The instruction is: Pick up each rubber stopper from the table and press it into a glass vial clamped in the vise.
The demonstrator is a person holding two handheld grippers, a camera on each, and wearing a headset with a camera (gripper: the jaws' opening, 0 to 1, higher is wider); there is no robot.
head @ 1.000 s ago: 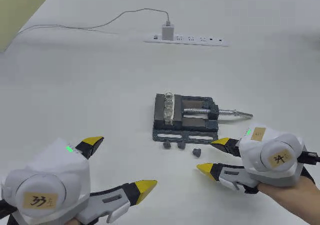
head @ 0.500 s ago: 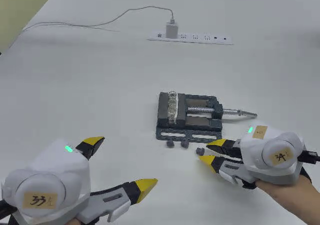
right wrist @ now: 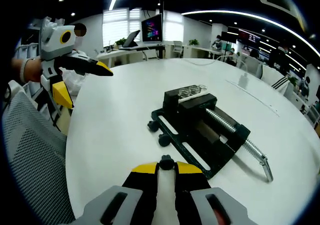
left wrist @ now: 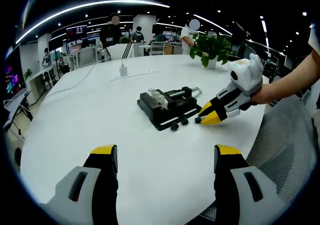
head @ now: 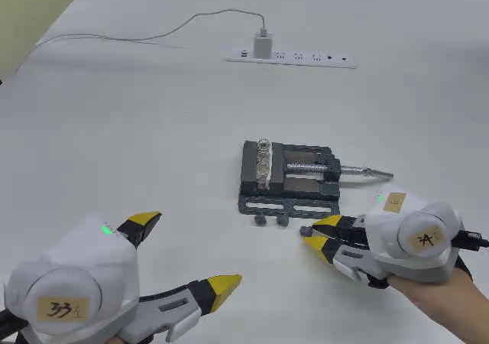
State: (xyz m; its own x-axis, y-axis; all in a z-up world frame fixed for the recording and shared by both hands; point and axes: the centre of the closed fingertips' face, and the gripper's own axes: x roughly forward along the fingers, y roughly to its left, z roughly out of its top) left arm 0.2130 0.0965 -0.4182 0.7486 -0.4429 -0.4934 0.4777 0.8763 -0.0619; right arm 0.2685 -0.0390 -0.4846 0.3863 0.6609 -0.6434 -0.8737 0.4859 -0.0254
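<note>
A dark vise (head: 294,177) stands mid-table with a row of glass vials (head: 264,160) clamped in its left end. Two grey rubber stoppers (head: 260,220) (head: 282,221) lie in front of it. My right gripper (head: 312,233) rests low on the table just right of them, shut on a third rubber stopper (right wrist: 166,161) at its yellow tips. The vise (right wrist: 200,120) and vials (right wrist: 190,91) lie just ahead of it. My left gripper (head: 186,252) hovers at the front left, open and holding nothing, aimed at the vise (left wrist: 167,105) and the right gripper (left wrist: 205,119).
A white power strip (head: 294,57) with a charger (head: 263,47) and a trailing cable lies at the far side of the table. A grey mesh chair (left wrist: 285,150) stands at the table's near edge. Bare white tabletop surrounds the vise.
My right gripper slid left to the stopper nearest it and its jaws went from wide open to shut on it. The left gripper stayed where it was, still open.
</note>
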